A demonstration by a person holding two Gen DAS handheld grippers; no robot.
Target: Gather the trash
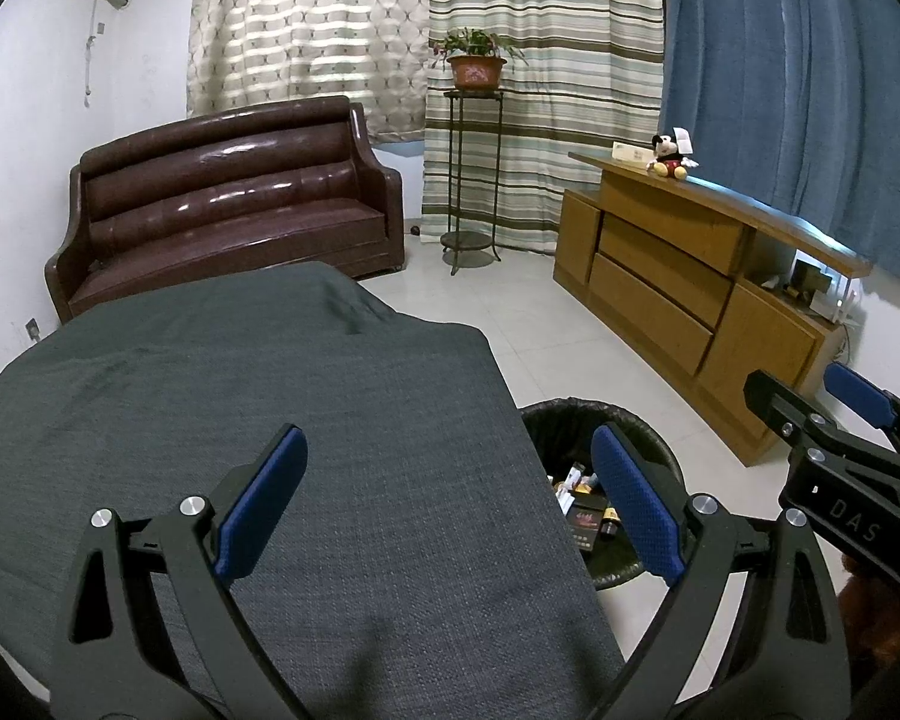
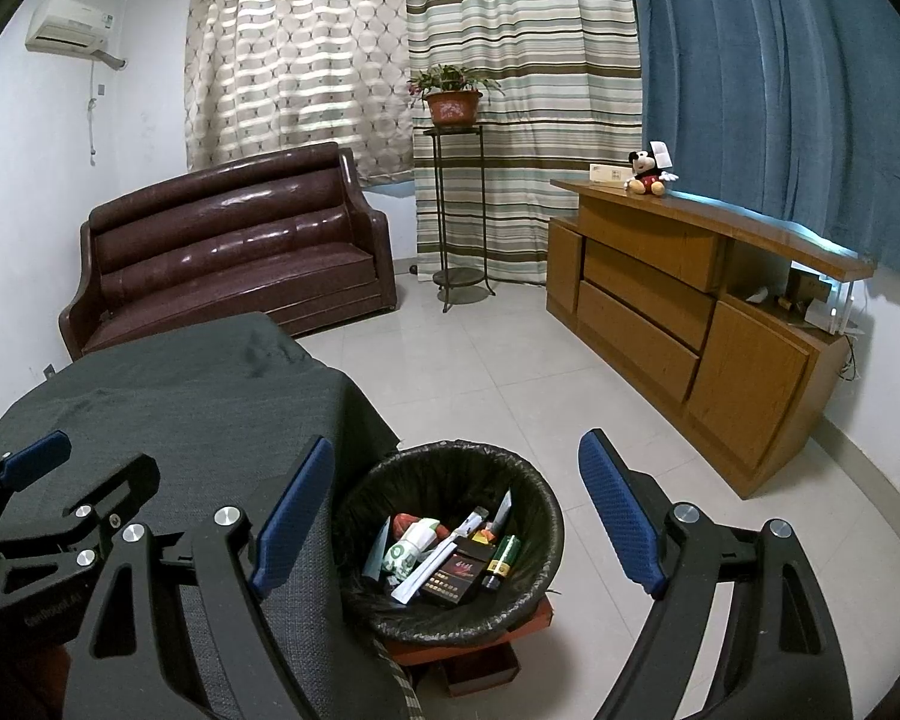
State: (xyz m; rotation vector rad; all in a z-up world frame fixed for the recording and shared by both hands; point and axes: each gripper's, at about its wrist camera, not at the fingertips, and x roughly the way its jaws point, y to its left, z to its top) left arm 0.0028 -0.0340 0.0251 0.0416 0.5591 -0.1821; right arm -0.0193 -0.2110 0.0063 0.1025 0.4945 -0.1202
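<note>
The left gripper [image 1: 447, 501] is wide apart and holds nothing; its blue pads [image 1: 262, 501] hang over the grey cloth [image 1: 240, 420] that covers a table. The right gripper [image 2: 456, 510] is wide apart too, with nothing between its jaws, and it hangs above the trash bin [image 2: 528, 480]. The bin is round and has a shiny black bag [image 2: 450, 462] pulled over its rim. It stands on the floor just beside the table's corner, on top of something low and reddish-brown [image 2: 480, 654]. Inside the bin lies the trash [image 2: 444, 552]: a dark flat box with red marks, a green tube, white wrappers and some small bright bits, all jumbled together. Past the bin the pale tile floor [image 2: 510, 360] is open. On the right stands a long wooden cabinet [image 2: 678, 312] with a mouse toy [image 2: 645, 175] on top. Farther back are a brown sofa [image 2: 234, 258], a potted plant [image 2: 450, 99] on a tall thin stand, and curtains [image 2: 522, 90].
</note>
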